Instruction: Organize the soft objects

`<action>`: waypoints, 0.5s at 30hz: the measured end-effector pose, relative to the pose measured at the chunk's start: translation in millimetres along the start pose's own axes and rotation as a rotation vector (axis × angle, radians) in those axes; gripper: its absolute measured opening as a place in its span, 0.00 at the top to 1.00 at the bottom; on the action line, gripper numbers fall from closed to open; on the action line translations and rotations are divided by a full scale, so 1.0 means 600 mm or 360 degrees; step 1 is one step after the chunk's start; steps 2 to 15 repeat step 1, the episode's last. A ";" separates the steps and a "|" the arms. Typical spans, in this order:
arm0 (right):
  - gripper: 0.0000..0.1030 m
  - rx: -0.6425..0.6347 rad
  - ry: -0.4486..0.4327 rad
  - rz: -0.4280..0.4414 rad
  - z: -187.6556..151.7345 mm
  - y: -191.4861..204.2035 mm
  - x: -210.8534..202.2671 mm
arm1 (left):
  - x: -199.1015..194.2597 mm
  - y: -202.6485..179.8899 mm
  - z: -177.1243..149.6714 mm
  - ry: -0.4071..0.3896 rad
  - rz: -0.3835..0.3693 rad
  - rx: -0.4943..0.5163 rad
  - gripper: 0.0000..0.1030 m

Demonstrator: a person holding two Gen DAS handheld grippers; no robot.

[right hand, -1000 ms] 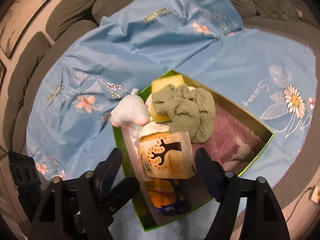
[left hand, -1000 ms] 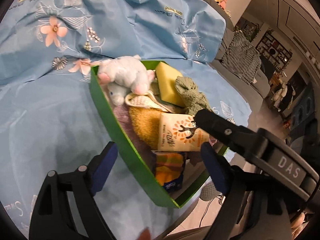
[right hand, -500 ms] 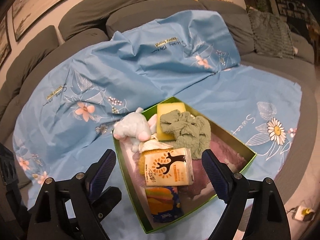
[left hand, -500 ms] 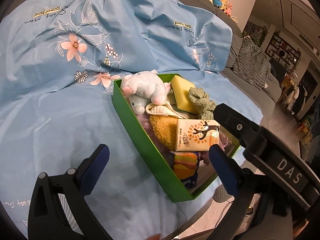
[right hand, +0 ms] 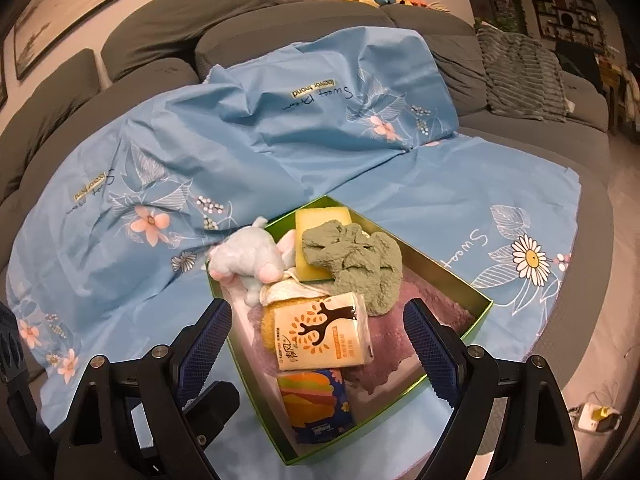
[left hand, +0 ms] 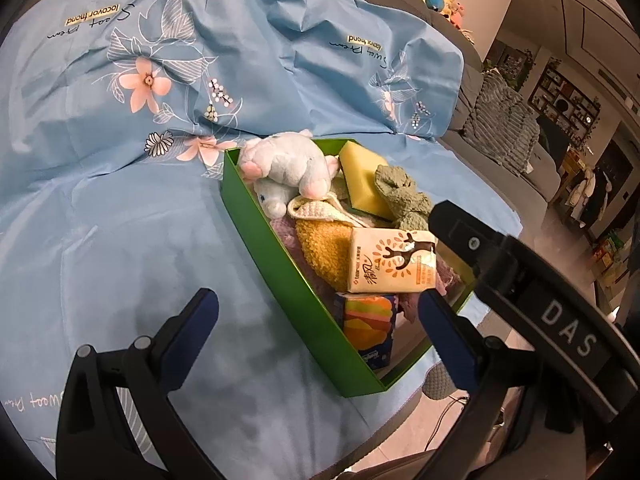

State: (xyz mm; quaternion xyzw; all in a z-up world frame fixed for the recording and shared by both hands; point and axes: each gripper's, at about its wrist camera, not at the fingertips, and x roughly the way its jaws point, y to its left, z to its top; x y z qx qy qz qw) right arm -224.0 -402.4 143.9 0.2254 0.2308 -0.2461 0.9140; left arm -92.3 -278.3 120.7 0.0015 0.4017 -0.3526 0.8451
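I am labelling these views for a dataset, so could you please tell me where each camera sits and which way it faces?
Left wrist: sits on the left gripper, looking down and forward over the blue sheet at the green box from its left side; shows its own open jaws and the right gripper's arm at the right edge.
Right wrist: sits on the right gripper, looking down over the box toward the sofa; shows its own open jaws.
Shared: box, plush, tissue pack, sheet.

Green box point(right hand: 448, 276), floral blue sheet point(right hand: 240, 152)
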 end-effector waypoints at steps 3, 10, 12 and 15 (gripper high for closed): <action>0.14 0.0002 -0.0002 -0.0005 0.000 0.000 0.001 | -0.001 0.000 0.000 -0.0004 -0.0003 -0.0001 0.03; 0.14 0.0002 -0.0002 -0.0005 0.000 0.000 0.001 | -0.001 0.000 0.000 -0.0004 -0.0003 -0.0001 0.03; 0.14 0.0002 -0.0002 -0.0005 0.000 0.000 0.001 | -0.001 0.000 0.000 -0.0004 -0.0003 -0.0001 0.03; 0.14 0.0002 -0.0002 -0.0005 0.000 0.000 0.001 | -0.001 0.000 0.000 -0.0004 -0.0003 -0.0001 0.03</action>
